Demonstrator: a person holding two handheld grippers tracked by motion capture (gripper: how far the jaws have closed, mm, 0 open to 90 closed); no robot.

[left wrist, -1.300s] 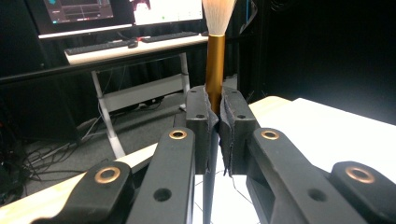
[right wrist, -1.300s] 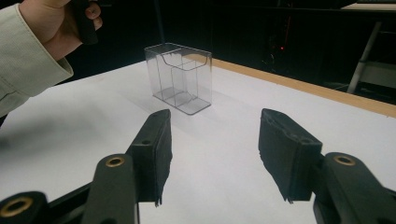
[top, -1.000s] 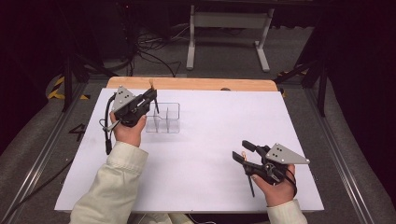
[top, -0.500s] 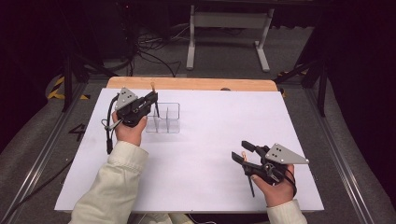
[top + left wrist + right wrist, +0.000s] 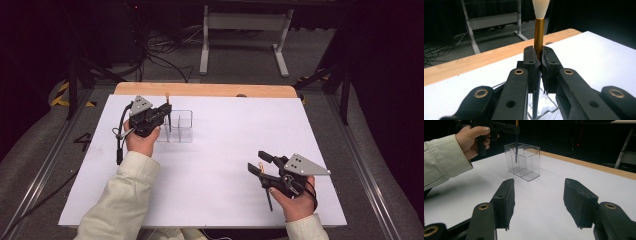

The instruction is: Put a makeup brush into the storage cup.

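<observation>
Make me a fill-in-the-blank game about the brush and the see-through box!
1. The left gripper is shut on a brush with a ____ coloured metal collar.
2. The brush stands with its bristles pointing ____.
3. The brush's dark lower end hangs inside the clear ____.
4. The jaws of the right gripper stand ____, with nothing between them.

Missing words: gold; up; box; open

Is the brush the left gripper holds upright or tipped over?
Upright. The left gripper clamps the brush bristles up, its dark handle pointing down into the clear organizer.
</observation>
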